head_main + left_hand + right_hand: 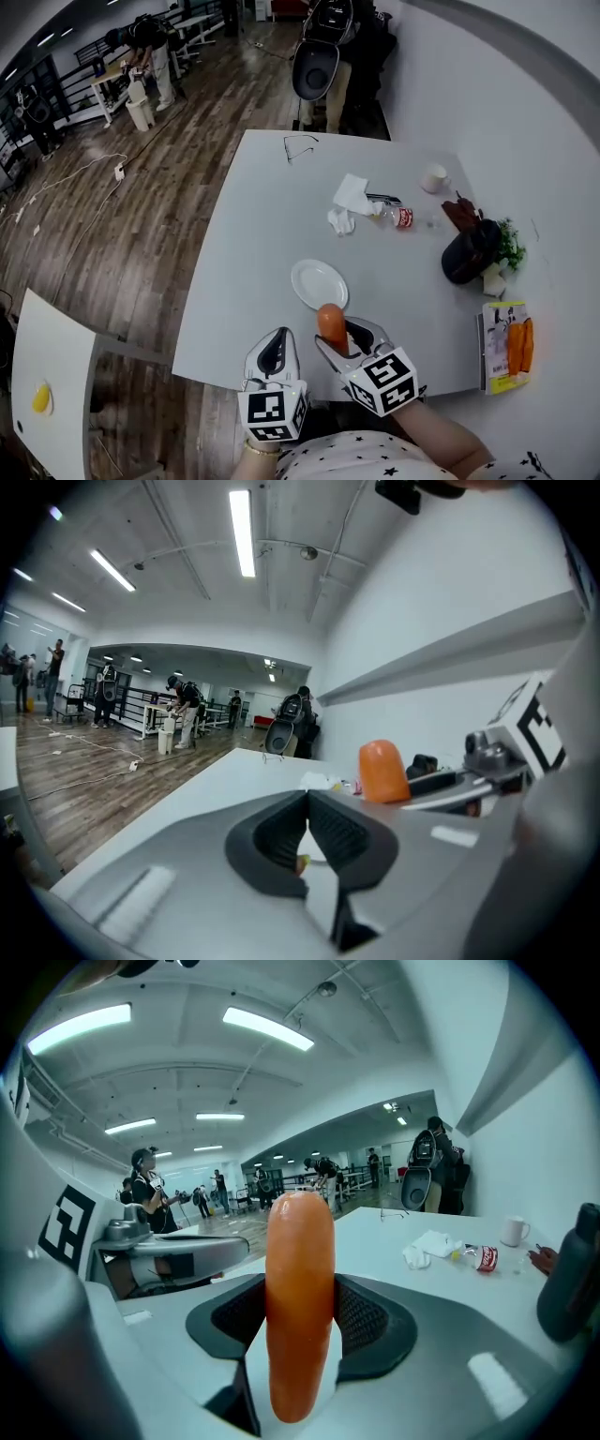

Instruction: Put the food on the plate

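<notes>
Right hand-held gripper (300, 1321) clamps upright carrot (300, 1260); left hand-held gripper (307, 832) jaws meet.

wood floor (141, 216), white table (272, 187), strip lights (242, 532)

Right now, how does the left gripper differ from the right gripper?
The right gripper has its jaws held apart, clamping an upright carrot; the left gripper has its jaws together on nothing. The right gripper sits angled in the head view; the left gripper points straight ahead. Both are grey and hover at the table's near edge.
</notes>
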Demonstrator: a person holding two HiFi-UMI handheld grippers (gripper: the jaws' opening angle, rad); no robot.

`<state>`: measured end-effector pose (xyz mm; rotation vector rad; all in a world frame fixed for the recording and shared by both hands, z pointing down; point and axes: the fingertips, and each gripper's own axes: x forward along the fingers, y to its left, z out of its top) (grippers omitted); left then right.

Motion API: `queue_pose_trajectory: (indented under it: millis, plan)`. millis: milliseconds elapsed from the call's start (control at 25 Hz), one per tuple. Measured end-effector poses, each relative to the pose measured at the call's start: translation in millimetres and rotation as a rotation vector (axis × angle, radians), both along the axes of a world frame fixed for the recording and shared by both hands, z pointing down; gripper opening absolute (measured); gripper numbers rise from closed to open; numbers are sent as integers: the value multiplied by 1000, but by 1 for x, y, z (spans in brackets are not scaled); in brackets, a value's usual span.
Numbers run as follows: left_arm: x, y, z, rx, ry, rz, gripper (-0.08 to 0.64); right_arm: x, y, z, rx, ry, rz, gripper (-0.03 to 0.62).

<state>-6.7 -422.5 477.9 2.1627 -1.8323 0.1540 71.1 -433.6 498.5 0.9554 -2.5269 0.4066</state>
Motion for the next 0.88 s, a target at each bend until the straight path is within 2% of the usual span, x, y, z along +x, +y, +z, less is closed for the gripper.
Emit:
queue_pose_trajectory:
  millis: [200,320,440,640,880]
  plan:
    - [6,-43,15,-20,-7,30,8,-1,-67,41,-60,119,-22,218]
    - [7,-61,24,-45,-6,39,8,-7,-102,72,-134,198,-35,218]
    - [6,-73,30,-64,2,43,8,-14,-130,109,-229,324,-60,218]
    - [5,-82,38,-90,0,54,8,-24,-156,154,-330,525,-122,218]
    - [-5,-85,42,-105,9,34,8,-28,-163,186,-410,634,-152,218]
